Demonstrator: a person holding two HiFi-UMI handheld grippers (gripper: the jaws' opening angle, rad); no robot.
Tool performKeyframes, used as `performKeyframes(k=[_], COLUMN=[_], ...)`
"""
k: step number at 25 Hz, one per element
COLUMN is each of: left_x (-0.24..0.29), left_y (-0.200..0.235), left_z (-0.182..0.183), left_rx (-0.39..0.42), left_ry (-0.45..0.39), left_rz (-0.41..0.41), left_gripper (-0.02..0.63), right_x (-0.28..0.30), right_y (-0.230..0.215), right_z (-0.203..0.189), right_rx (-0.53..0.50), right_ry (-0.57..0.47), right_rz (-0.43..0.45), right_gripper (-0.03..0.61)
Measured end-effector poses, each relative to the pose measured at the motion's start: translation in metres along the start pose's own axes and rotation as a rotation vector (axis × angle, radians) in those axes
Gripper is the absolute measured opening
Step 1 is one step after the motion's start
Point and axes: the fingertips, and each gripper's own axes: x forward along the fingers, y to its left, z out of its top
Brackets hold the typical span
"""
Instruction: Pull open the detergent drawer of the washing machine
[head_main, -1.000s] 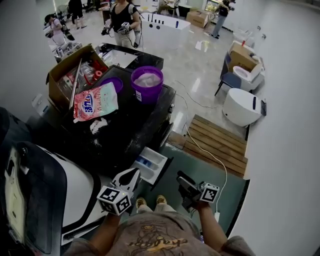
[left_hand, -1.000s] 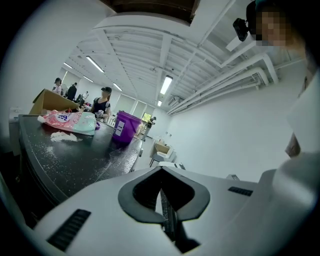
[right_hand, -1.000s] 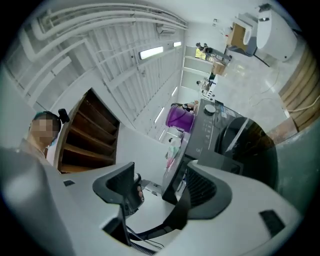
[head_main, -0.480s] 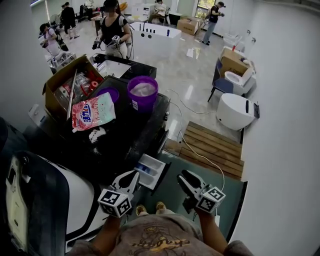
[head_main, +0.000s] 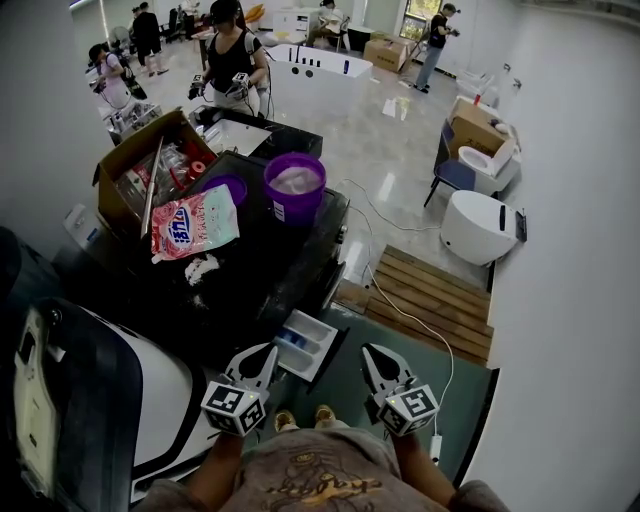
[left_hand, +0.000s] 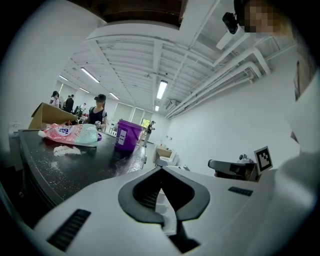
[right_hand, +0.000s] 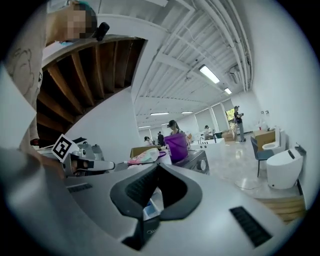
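The white detergent drawer (head_main: 306, 343) stands pulled out from the front of the black washing machine (head_main: 250, 275). Through the right gripper view's jaw gap I see the drawer (right_hand: 151, 206) with a blue compartment. My left gripper (head_main: 267, 352) hovers just left of the drawer's front, shut with nothing in it, its tips meeting in the left gripper view (left_hand: 161, 169). My right gripper (head_main: 369, 352) hangs to the right of the drawer, apart from it, over the green floor. Its jaws are shut and empty (right_hand: 157, 165).
On the machine's top stand a purple bucket (head_main: 294, 186), a pink detergent bag (head_main: 193, 222) and spilled white powder. A cardboard box (head_main: 140, 160) sits at its left. A wooden pallet (head_main: 430, 298), a cable and a white toilet (head_main: 480, 225) lie to the right. People stand at the back.
My right gripper has rolled so its marker cube faces up, risen a little and closed its jaws on nothing. The left gripper and the drawer stayed where they were.
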Motion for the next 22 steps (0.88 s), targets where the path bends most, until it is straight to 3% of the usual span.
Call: performKeyframes(k=[10,22], left_x=[-0.006,-0.012], left_y=[0.015,0.017], left_z=[0.0,0.002], left_rx=[0.008,-0.006], left_ry=[-0.027,-0.04], left_rz=[0.08,0.113], left_gripper=[0.021,0.02], right_x=[0.009,0.011], right_y=[-0.003,-0.004], right_z=[-0.017,-0.017], right_rx=[-0.02,-0.022], right_ry=[0.048,0.075], right_rz=[-0.014,-0.004], right_gripper=[0.002,0.002])
